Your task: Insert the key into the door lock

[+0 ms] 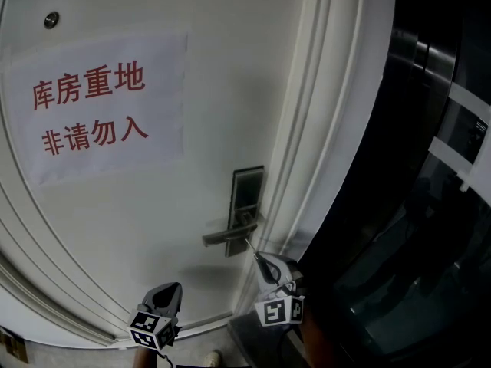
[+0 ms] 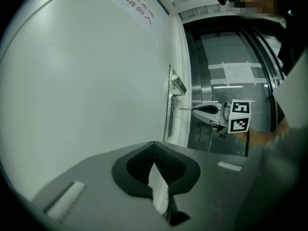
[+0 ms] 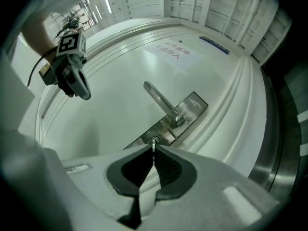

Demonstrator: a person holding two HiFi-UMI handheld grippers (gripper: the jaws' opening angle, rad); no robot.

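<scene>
Your right gripper (image 3: 153, 154) has its jaws pinched tight on the small silver metal key (image 3: 153, 146), whose blade runs straight out along them. Dead ahead of the tip sits the round keyhole (image 3: 155, 139), at the near end of the brushed steel lock plate (image 3: 195, 105) on the white door (image 3: 110, 105). The tip seems to meet it, though contact is hard to judge. The steel lever handle (image 3: 161, 100) lies beyond, off the line. Your left gripper (image 3: 74, 78), closed and empty, hangs well off to the left.
</scene>
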